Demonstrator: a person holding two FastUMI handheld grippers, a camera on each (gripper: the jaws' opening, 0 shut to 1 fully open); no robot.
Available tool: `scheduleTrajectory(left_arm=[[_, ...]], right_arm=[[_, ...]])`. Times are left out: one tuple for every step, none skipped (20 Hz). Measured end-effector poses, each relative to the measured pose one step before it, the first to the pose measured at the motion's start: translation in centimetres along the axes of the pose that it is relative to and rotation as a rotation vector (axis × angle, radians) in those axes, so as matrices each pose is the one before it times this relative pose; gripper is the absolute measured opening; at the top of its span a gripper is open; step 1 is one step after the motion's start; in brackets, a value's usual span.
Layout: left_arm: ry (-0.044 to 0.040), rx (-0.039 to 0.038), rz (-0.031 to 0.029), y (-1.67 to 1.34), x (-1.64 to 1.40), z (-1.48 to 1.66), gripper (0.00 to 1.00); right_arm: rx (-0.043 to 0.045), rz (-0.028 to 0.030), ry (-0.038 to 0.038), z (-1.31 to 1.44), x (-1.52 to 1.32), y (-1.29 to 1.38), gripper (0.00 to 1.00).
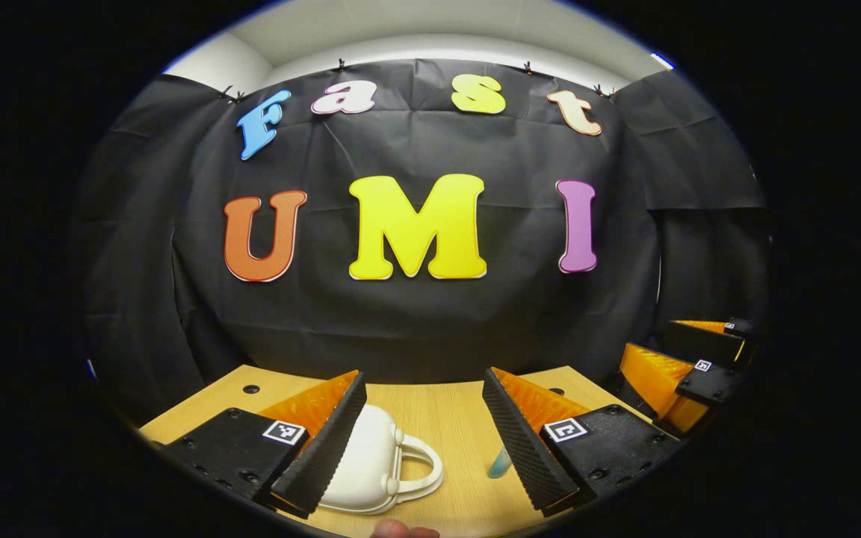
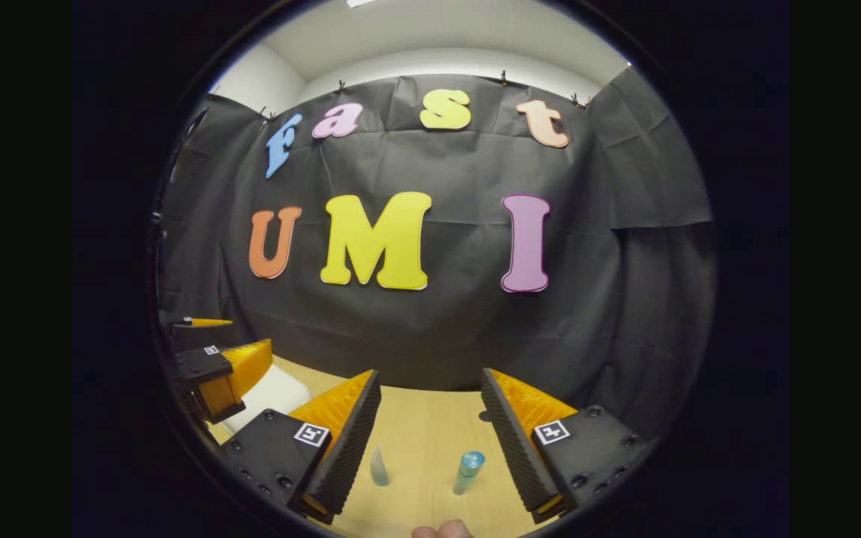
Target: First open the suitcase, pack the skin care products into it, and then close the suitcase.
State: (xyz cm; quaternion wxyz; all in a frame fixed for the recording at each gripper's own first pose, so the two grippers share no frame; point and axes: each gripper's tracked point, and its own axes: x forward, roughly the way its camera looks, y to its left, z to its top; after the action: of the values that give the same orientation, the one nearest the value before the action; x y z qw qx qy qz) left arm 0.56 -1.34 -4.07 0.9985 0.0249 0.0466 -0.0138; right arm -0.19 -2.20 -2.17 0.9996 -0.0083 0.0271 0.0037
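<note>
Left gripper (image 1: 423,418), left gripper view: fingers spread wide apart, nothing between them, raised above the table (image 1: 445,418).

Right gripper (image 2: 430,418), right gripper view: fingers likewise wide apart, holding nothing. It also appears at the right edge of the left gripper view; the left gripper appears at the left edge of the right gripper view.

Suitcase (image 1: 371,459): one, small, white, rounded, with a looped carry handle (image 1: 423,467) facing right in the left gripper view. It lies closed on the table, partly hidden behind the left gripper's left finger. In the right gripper view a white patch of it shows behind the left gripper.

Skin care products, two counted in the right gripper view:
- bottle (image 2: 468,471), blue-green with a round cap, leaning slightly, near the right gripper's right finger;
- tube (image 2: 379,467), pale and translucent, tapering to a point upward, just beside the right gripper's left finger.

The two stand apart on the bare wood.

Table: one, light wood, with small dark round holes near its far edge.

Fingertip (image 2: 442,530) of the person: at the bottom edge of each view.
</note>
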Motion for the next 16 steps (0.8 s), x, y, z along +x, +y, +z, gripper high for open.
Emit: scheduleTrajectory(left_arm=[[0.02402, 0.01143, -0.01906, -0.567, 0.243, -0.732, 1.00], [0.03045, 0.02642, -0.01381, -0.385, 0.212, -1.104, 1.00], [0.03153, 0.03628, -0.00999, -0.281, 0.223, -1.238, 1.00], [0.02417, 0.04475, -0.02011, -0.510, 0.339, -1.264, 1.00], [0.02277, 0.05506, -0.00854, -0.124, 0.491, -0.938, 1.00], [0.02487, 0.05623, -0.00819, -0.261, 0.473, -1.198, 1.00], [0.04692, 0.08522, -0.01370, -0.200, 0.774, -2.050, 0.99], [0.03453, 0.05152, -0.01116, -0.169, 0.714, -1.342, 0.99], [0.04481, 0.04493, -0.01276, -0.257, 0.452, -1.554, 0.99], [0.04514, 0.04117, -0.02136, -0.455, 0.767, -1.729, 0.99], [0.04493, 0.04432, -0.01018, -0.294, 0.771, -1.356, 0.99], [0.03236, 0.05108, 0.00374, 0.109, 0.812, -0.968, 0.98], [0.02583, 0.04960, 0.01696, 0.229, 0.676, -0.711, 1.00], [0.02095, 0.03962, 0.01702, 0.028, 0.335, -0.558, 0.98], [0.02638, 0.02879, 0.00919, -0.079, 0.451, -0.676, 0.98], [0.02621, 0.02573, 0.01137, -0.054, 0.546, -0.514, 0.98]], right_arm=[[-0.00266, -0.00663, 0.00824, -0.313, 0.019, -0.534, 0.80], [-0.00756, -0.01169, 0.00901, -0.356, 0.015, -0.792, 0.80], [-0.00685, -0.01013, 0.01049, -0.389, -0.003, -0.842, 0.81], [-0.00486, -0.01163, 0.01082, -0.500, 0.026, -0.895, 0.81], [-0.00530, -0.01466, 0.01149, -0.404, 0.019, -1.138, 0.81], [-0.00536, -0.01660, 0.01062, -0.582, 0.057, -1.096, 0.81], [-0.00301, -0.02136, 0.01336, -0.558, 0.105, -1.423, 0.81], [-0.00119, -0.01428, 0.01135, -0.428, 0.106, -0.948, 0.81], [0.00289, -0.00950, 0.01065, -0.433, 0.100, -0.781, 0.81], [0.00363, -0.00353, 0.00819, -0.287, 0.121, -0.648, 0.81], [0.00353, -0.00047, 0.00673, -0.336, 0.035, -0.448, 0.81], [0.00188, 0.00468, 0.00505, -0.212, 0.191, -0.354, 0.81], [0.00040, 0.00290, 0.00413, -0.277, 0.140, -0.456, 0.81], [0.00246, 0.00400, 0.00280, -0.161, 0.231, -0.435, 0.81], [0.00733, 0.00429, 0.00225, -0.265, 0.227, -0.512, 0.81], [0.00864, 0.00484, 0.00256, -0.139, 0.244, -0.456, 0.81]])
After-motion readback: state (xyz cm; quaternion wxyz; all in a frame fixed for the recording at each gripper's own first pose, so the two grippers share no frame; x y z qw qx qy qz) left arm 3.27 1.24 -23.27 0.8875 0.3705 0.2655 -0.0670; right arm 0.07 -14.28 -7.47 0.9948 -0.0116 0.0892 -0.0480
